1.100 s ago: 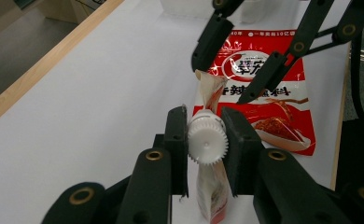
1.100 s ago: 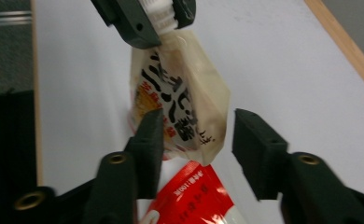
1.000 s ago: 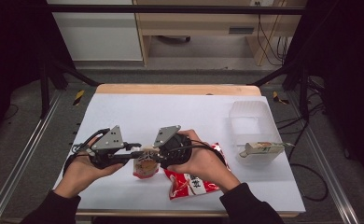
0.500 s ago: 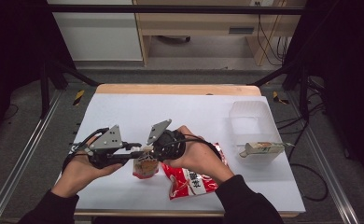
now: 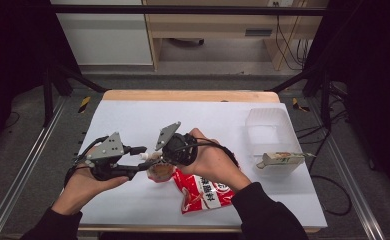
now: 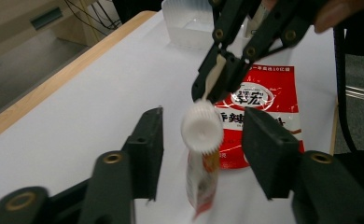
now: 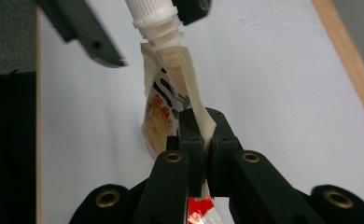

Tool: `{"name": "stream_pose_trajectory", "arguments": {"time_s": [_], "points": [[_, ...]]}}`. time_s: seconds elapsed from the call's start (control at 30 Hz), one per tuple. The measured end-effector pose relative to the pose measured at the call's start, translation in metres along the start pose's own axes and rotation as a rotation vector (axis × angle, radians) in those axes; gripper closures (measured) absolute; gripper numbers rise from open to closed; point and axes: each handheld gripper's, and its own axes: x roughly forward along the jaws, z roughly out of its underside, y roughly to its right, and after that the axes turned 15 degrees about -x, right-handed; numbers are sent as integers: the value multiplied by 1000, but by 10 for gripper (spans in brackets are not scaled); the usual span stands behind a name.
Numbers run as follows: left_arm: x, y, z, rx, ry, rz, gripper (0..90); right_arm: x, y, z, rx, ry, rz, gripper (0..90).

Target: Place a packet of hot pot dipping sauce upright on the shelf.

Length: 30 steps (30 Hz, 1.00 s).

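Observation:
A small spouted pouch (image 6: 201, 182) with a white screw cap (image 6: 202, 133) stands tilted just above the white table. My left gripper (image 6: 201, 128) is open, one jaw on each side of the cap with a gap to each. My right gripper (image 7: 201, 128) is shut on a side edge of the pouch (image 7: 164, 109), below the cap (image 7: 152, 11). In the high view the left gripper (image 5: 142, 159) and the right gripper (image 5: 159, 161) meet over the pouch (image 5: 160, 173) at the table's front middle.
A red snack packet (image 5: 203, 192) lies flat under my right hand. At the right stands a clear plastic container (image 5: 267, 131), with a small carton (image 5: 283, 159) lying across its near rim. The white table (image 5: 148, 117) has a wooden far edge.
My right hand has rolled, so its grey plate tips up more, and it has shifted slightly left with the pouch. The left gripper has barely moved.

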Motion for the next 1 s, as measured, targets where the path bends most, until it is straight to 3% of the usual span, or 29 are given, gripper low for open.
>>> {"name": "stream_pose_trajectory", "arguments": {"time_s": [0.1, 0.27, 0.43, 0.57, 0.73, 0.87, 1.0], "points": [[-1, -1, 10, -24, 18, -24, 345, -6, 8, 1, 4, -4, 20, 874], [1, -6, 29, -53, 8, -53, 264, -13, 19, 7, 13, -4, 47, 874], [8, -16, 56, -101, -21, -97, 216, -27, 30, 18, 9, -2, 83, 873], [11, -21, 69, -143, -10, -105, 184, -39, 35, 26, 15, -9, 110, 872], [15, -26, 78, -150, -19, -131, 161, -53, 38, 33, 13, -4, 136, 872], [16, -29, 89, -179, 1, -172, 139, -71, 39, 43, 23, 10, 171, 872], [17, -29, 99, -193, -2, -181, 122, -82, 38, 53, 31, 5, 188, 872]]}}
